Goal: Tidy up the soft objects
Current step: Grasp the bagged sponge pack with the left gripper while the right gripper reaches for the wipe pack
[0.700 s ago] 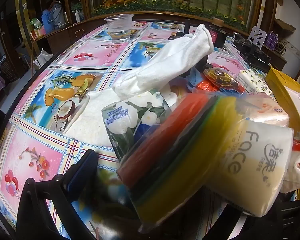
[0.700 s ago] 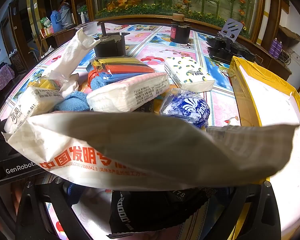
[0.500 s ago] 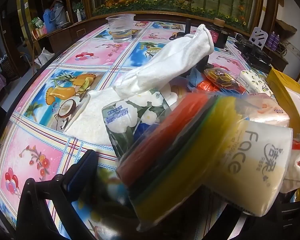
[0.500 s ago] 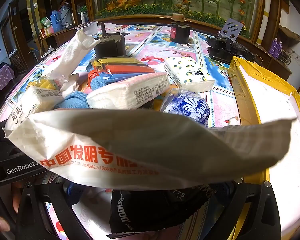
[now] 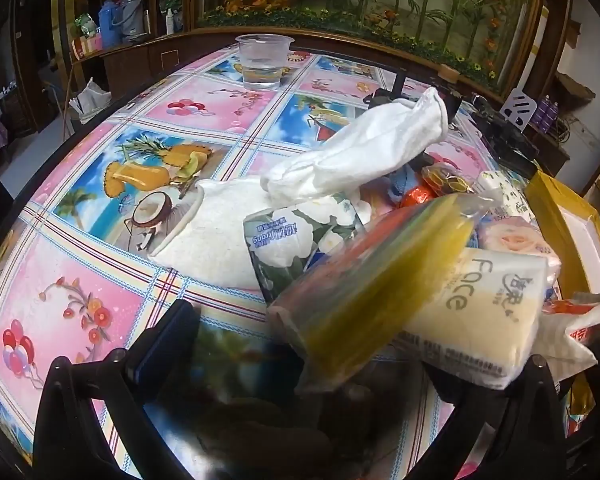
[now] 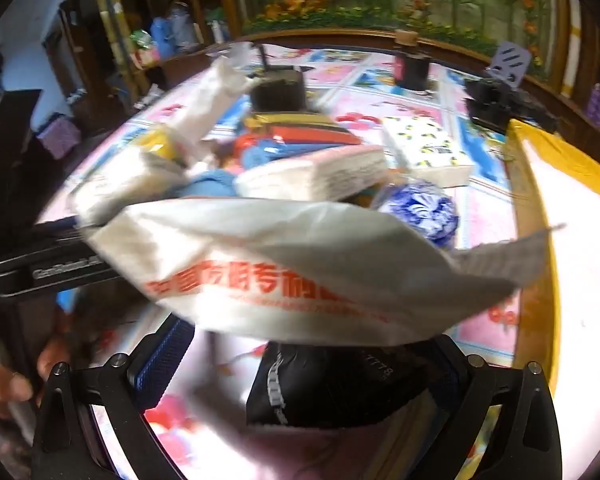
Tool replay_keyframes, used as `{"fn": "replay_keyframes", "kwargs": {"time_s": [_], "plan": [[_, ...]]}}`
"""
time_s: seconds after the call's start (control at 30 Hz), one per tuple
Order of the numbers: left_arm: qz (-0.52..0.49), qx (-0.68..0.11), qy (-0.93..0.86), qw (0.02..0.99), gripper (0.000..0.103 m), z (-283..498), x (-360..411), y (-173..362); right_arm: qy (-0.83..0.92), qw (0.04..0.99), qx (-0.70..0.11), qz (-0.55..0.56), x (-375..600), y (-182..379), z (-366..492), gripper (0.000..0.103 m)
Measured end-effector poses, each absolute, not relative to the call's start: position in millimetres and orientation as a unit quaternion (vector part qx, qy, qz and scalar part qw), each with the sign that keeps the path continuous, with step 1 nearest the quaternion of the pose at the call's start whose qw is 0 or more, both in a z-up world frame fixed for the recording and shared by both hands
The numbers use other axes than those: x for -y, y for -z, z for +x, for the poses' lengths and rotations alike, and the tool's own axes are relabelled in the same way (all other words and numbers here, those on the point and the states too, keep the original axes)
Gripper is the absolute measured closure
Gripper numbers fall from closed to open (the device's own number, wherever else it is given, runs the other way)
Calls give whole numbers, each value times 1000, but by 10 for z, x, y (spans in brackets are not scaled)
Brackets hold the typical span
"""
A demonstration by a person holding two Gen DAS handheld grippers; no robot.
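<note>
Left wrist view: the left gripper [image 5: 304, 356] has its fingers spread wide, the left finger [image 5: 162, 340] standing free, and whether the right one presses the sponge pack [image 5: 372, 280] I cannot tell. That multicoloured pack hangs blurred and tilted between them. Touching its right side is a "Face" tissue pack [image 5: 484, 312]; behind it lie a floral tissue pack [image 5: 292, 240] and white gloves [image 5: 360, 152]. The pile sits on the fruit-print tablecloth [image 5: 100, 208], with a plastic cup [image 5: 264, 62] far off and a yellow box [image 5: 568, 216] at the right.

Right wrist view: the right gripper [image 6: 300, 364] stands fairly wide, and a white packet with red print [image 6: 300, 268] lies across it, blurred; whether it is pinched is unclear. Under it is a black pouch [image 6: 332, 388]. Beyond lie a white tissue pack [image 6: 316, 176], a blue patterned bundle [image 6: 420, 208] and a spotted tissue pack [image 6: 428, 152]; the yellow box [image 6: 540, 280] is right.
</note>
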State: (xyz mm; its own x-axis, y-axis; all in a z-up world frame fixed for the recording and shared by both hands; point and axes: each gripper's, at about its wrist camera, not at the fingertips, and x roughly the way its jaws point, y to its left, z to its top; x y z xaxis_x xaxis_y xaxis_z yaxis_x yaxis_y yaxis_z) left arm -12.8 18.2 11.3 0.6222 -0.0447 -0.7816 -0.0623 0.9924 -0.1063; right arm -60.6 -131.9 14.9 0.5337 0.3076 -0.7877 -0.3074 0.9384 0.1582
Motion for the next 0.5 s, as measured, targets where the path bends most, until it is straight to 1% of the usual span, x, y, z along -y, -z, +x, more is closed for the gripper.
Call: {"fn": "replay_keyframes", "kwargs": {"time_s": [0.13,0.3,0.4,0.5], "plan": [[-51,-395,-2,917,0,-247,-132,-247,-196,885,-421,22,1348,-271,-695,0],[-85,-331,14,940,0,-425,-277,-459,-213,916,-337,45,1452,-595,-922,0],[-109,-307,5,945,0,-479,-386,-509,-211,934,-280,63,1560,-781,-1089,0],[-128,-307,-21,943,0,-444,-499,-499,-192,942,-265,72,1649,-842,-1119,0]]}}
